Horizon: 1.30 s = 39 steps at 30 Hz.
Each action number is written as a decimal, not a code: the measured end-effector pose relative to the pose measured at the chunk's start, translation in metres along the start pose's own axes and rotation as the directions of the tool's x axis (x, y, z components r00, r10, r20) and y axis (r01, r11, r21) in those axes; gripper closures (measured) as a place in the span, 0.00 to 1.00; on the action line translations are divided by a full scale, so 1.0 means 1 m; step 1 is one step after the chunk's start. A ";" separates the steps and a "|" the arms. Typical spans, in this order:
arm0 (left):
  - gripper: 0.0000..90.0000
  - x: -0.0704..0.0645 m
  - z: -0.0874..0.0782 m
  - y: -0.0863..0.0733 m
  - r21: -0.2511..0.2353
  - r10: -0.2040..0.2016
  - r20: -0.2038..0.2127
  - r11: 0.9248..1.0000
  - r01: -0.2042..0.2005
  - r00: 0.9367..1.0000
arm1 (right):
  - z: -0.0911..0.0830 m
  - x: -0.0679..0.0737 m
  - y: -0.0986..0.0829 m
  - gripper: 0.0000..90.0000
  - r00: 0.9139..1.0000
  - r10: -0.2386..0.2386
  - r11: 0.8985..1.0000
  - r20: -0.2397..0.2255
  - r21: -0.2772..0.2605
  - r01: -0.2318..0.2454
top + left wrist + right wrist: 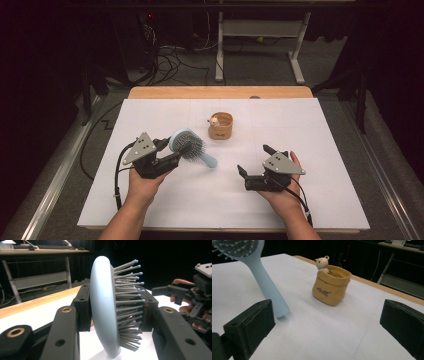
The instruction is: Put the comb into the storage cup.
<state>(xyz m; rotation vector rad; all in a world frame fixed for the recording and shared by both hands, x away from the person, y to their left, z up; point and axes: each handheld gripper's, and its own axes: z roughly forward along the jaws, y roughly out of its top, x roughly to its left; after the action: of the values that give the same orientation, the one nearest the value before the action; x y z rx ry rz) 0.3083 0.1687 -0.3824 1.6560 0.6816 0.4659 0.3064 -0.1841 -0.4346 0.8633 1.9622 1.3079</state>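
A light blue hairbrush [189, 145] with grey bristles is tilted over the white sheet, its handle end [279, 310] touching the sheet. My left gripper [170, 148] is shut on the brush head [105, 307], one jaw on its smooth back, the other against the bristles. A tan sack-shaped pot [221, 125] with a small bear figure [322, 263] on its rim stands upright behind the brush. My right gripper [256, 160] is open at the right, near the sheet, with nothing between its jaws; the pot [331, 287] lies ahead of it.
The white sheet [300, 130] covers a wooden table [220, 92]. Behind the table are a desk frame [260, 35] and cables [170, 60] on the floor. A metal rail [60, 170] runs along the left side.
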 end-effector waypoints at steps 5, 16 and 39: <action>0.62 0.004 -0.005 0.000 -0.008 -0.004 -0.014 1.000 0.004 1.000 | -0.009 -0.008 -0.008 0.00 0.999 0.029 1.000 0.016 0.006 -0.029; 0.62 0.008 -0.012 0.002 -0.008 0.004 -0.034 1.000 -0.005 0.999 | -0.025 -0.027 -0.024 0.00 0.994 0.091 0.996 0.057 0.021 -0.092; 0.62 0.016 -0.030 0.003 -0.029 0.026 -0.138 0.999 -0.031 0.990 | -0.063 -0.064 -0.051 0.00 0.975 0.167 0.985 0.144 0.019 -0.172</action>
<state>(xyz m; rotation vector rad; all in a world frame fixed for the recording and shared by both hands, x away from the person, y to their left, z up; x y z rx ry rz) 0.3014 0.2007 -0.3744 1.6168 0.7492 0.6128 0.2855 -0.2834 -0.4533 1.1291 1.8349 1.2753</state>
